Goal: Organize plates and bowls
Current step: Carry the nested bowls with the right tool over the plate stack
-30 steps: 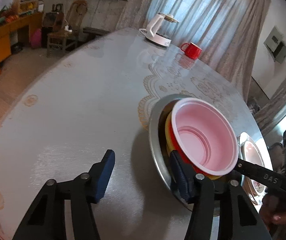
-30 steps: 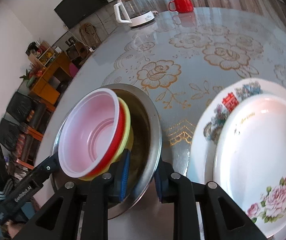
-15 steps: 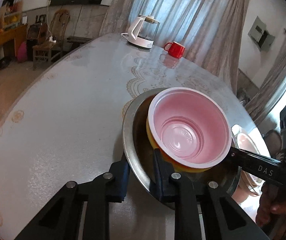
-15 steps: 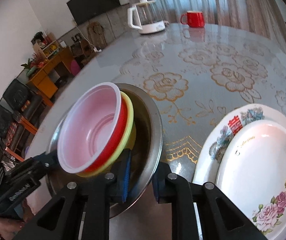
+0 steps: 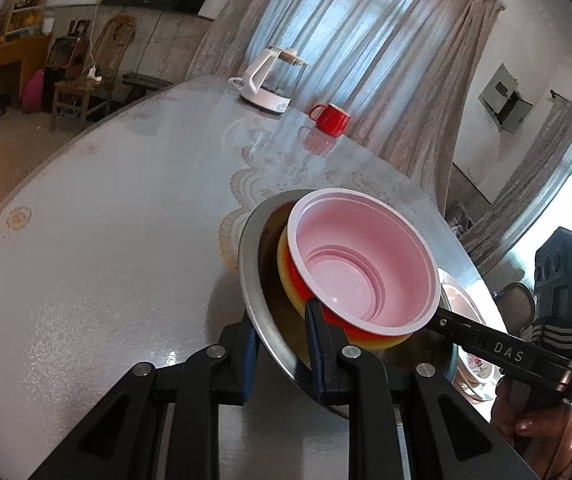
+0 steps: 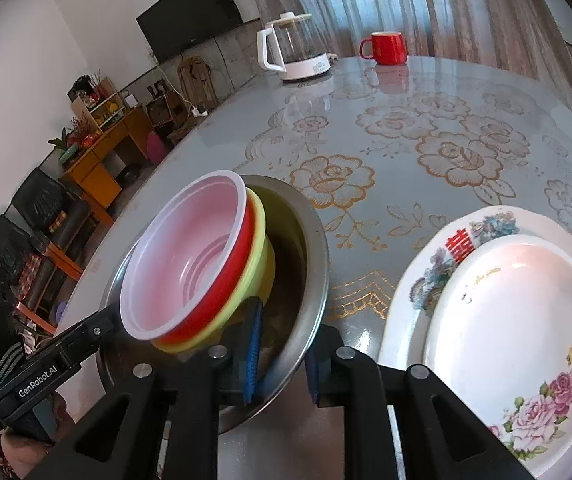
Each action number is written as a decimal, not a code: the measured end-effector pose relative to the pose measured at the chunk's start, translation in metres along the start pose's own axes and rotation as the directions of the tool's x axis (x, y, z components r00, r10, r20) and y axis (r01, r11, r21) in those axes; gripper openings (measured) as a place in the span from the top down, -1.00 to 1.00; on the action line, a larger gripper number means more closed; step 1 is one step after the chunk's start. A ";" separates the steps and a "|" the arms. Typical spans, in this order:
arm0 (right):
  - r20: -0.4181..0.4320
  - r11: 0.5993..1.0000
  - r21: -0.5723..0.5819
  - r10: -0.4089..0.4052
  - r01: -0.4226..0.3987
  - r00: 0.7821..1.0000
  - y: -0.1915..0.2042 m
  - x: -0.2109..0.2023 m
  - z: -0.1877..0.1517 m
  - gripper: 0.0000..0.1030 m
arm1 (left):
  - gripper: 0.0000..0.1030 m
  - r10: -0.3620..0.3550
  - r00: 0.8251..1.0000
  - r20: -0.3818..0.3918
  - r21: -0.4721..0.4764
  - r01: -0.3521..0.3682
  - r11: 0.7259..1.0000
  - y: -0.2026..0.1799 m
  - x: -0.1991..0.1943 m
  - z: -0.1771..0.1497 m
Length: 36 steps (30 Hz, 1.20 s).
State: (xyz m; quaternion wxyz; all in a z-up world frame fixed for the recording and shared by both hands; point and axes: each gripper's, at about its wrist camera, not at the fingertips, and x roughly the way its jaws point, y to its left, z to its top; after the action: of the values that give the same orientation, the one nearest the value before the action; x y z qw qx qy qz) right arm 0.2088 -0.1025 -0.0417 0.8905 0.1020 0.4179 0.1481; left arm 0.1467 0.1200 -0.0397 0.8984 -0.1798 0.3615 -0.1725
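Observation:
A steel bowl (image 5: 250,280) (image 6: 318,248) holds a nested stack: a pink bowl (image 5: 362,268) (image 6: 189,248) in a red bowl (image 6: 241,256) in a yellow bowl (image 6: 261,264). My left gripper (image 5: 281,344) is shut on the steel bowl's near rim. My right gripper (image 6: 281,356) is shut on its rim from the opposite side. The steel bowl is tilted and lifted off the table. Two stacked floral plates (image 6: 510,328) lie to its right.
A white-based glass kettle (image 6: 294,52) and a red mug (image 6: 386,48) stand at the table's far side. The glass-topped round table (image 6: 406,140) has a rose pattern. Chairs and a sideboard stand beyond the table's left edge.
My left gripper moved right and shut on the steel bowl's rim. Both grippers have since raised and tilted the bowl with its stack.

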 end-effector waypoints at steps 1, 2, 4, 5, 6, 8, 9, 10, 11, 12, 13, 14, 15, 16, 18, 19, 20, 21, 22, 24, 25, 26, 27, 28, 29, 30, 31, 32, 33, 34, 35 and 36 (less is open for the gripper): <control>0.004 1.000 0.002 0.001 -0.001 1.000 0.000 -0.003 0.000 0.66 | 0.60 -0.001 1.000 0.007 0.007 0.001 1.000 -0.003 -0.002 0.001; 0.008 1.000 0.003 0.002 -0.002 1.000 -0.001 -0.005 0.000 0.66 | 0.60 0.000 1.000 0.013 0.015 0.000 1.000 -0.006 -0.004 0.001; 0.019 1.000 0.011 0.009 -0.009 1.000 -0.004 -0.009 0.000 0.65 | 0.60 -0.003 1.000 0.022 0.022 0.002 1.000 -0.010 -0.005 0.004; 0.025 1.000 0.014 0.010 -0.011 1.000 -0.004 -0.012 0.000 0.65 | 0.60 -0.005 1.000 0.026 0.028 0.005 1.000 -0.014 -0.006 0.006; 0.033 1.000 0.014 0.009 -0.009 0.999 -0.005 -0.016 0.000 0.65 | 0.60 -0.008 1.000 0.030 0.031 0.007 0.999 -0.017 -0.007 0.007; 0.047 1.000 0.017 0.012 -0.013 0.999 -0.006 -0.022 0.001 0.65 | 0.60 -0.014 0.999 0.037 0.036 0.013 0.999 -0.021 -0.009 0.011; 0.054 1.000 0.020 0.016 -0.017 0.998 -0.007 -0.026 0.001 0.65 | 0.60 -0.016 0.999 0.040 0.039 0.015 0.999 -0.023 -0.010 0.013; 0.062 1.000 0.022 0.018 -0.020 0.998 -0.008 -0.031 0.001 0.64 | 0.60 -0.018 0.999 0.042 0.044 0.016 0.999 -0.028 -0.011 0.015; 0.068 0.999 0.023 0.021 -0.022 0.997 -0.009 -0.034 0.001 0.64 | 0.60 -0.021 0.999 0.043 0.046 0.019 0.999 -0.030 -0.012 0.016; 0.075 0.999 0.028 0.021 -0.024 0.997 -0.011 -0.038 0.001 0.64 | 0.60 -0.024 0.999 0.044 0.049 0.022 0.999 -0.033 -0.013 0.018; 0.080 0.999 0.031 0.020 -0.023 0.997 -0.012 -0.041 0.002 0.64 | 0.60 -0.027 0.999 0.045 0.055 0.025 0.998 -0.038 -0.014 0.019; 0.088 0.999 0.035 0.018 -0.021 0.996 -0.014 -0.045 0.002 0.64 | 0.60 -0.032 0.998 0.045 0.063 0.029 0.998 -0.043 -0.014 0.020; 0.094 0.999 0.039 0.015 -0.019 0.995 -0.016 -0.049 0.002 0.64 | 0.60 -0.036 0.998 0.046 0.070 0.033 0.997 -0.047 -0.015 0.021; 0.099 0.999 0.044 0.013 -0.017 0.995 -0.018 -0.053 0.002 0.64 | 0.60 -0.041 0.998 0.045 0.079 0.037 0.996 -0.052 -0.014 0.022; 0.112 0.999 0.052 0.004 -0.010 0.994 -0.024 -0.062 0.003 0.64 | 0.60 -0.054 0.998 0.044 0.097 0.049 0.994 -0.063 -0.014 0.024; 0.118 0.998 0.057 0.001 -0.007 0.993 -0.027 -0.065 0.004 0.63 | 0.60 -0.064 0.997 0.043 0.110 0.059 0.992 -0.070 -0.013 0.025; 0.126 0.998 0.064 -0.005 -0.003 0.992 -0.030 -0.071 0.003 0.63 | 0.60 -0.072 0.997 0.041 0.119 0.067 0.991 -0.075 -0.013 0.025; 0.134 0.998 0.069 -0.011 0.002 0.991 -0.034 -0.076 0.003 0.63 | 0.60 -0.078 0.996 0.040 0.125 0.073 0.990 -0.078 -0.014 0.025; 0.139 0.997 0.074 -0.016 0.006 0.990 -0.036 -0.080 0.004 0.63 | 0.60 -0.087 0.995 0.037 0.132 0.082 0.988 -0.083 -0.013 0.025; 0.154 0.996 0.089 -0.032 0.019 0.988 -0.043 -0.091 0.002 0.63 | 0.60 -0.104 0.994 0.029 0.146 0.099 0.984 -0.095 -0.010 0.026; 0.158 0.995 0.096 -0.039 0.024 0.987 -0.047 -0.094 0.002 0.63 | 0.60 -0.111 0.994 0.026 0.153 0.105 0.983 -0.100 -0.008 0.026; 0.164 0.994 0.105 -0.047 0.030 0.985 -0.052 -0.099 0.000 0.63 | 0.60 -0.120 0.993 0.021 0.165 0.115 0.980 -0.108 -0.006 0.026; 0.169 0.993 0.113 -0.052 0.033 0.984 -0.056 -0.103 0.000 0.63 | 0.60 -0.125 0.992 0.018 0.170 0.120 0.978 -0.111 -0.006 0.026; 0.174 0.991 0.125 -0.061 0.039 0.983 -0.062 -0.108 -0.002 0.63 | 0.60 -0.133 0.991 0.012 0.180 0.129 0.975 -0.120 -0.002 0.026; 0.177 0.990 0.133 -0.068 0.045 0.982 -0.067 -0.111 -0.001 0.63 | 0.60 -0.139 0.990 0.007 0.187 0.135 0.973 -0.125 0.000 0.025; 0.180 0.989 0.140 -0.075 0.050 0.981 -0.071 -0.114 -0.001 0.63 | 0.60 -0.144 0.990 0.003 0.190 0.140 0.972 -0.128 0.001 0.026; 0.182 0.987 0.148 -0.082 0.055 0.980 -0.075 -0.117 -0.002 0.63 | 0.60 -0.149 0.989 -0.002 0.195 0.147 0.970 -0.133 0.003 0.025; 0.186 0.986 0.158 -0.091 0.062 0.978 -0.080 -0.120 -0.004 0.63 | 0.60 -0.154 0.988 -0.008 0.201 0.152 0.968 -0.139 0.006 0.024; 0.187 0.984 0.165 -0.097 0.065 0.978 -0.083 -0.122 -0.005 0.63 | 0.60 -0.157 0.988 -0.013 0.206 0.156 0.966 -0.143 0.008 0.023; 0.187 0.982 0.177 -0.103 0.069 0.977 -0.089 -0.125 -0.007 0.63 | 0.60 -0.160 0.987 -0.019 0.210 0.160 0.964 -0.148 0.011 0.022; 0.187 0.980 0.186 -0.106 0.071 0.977 -0.092 -0.127 -0.009 0.63 | 0.60 -0.161 0.987 -0.026 0.218 0.163 0.962 -0.152 0.014 0.020; 0.185 0.977 0.198 -0.113 0.075 0.976 -0.097 -0.129 -0.011 0.63 | 0.60 -0.163 0.986 -0.032 0.222 0.166 0.961 -0.155 0.017 0.019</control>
State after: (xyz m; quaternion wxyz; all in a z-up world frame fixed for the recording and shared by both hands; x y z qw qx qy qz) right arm 0.1392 -0.2378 0.0138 0.9194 0.1804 0.3451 0.0545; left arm 0.1437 -0.0192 0.0327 0.8930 -0.1056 0.3297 -0.2876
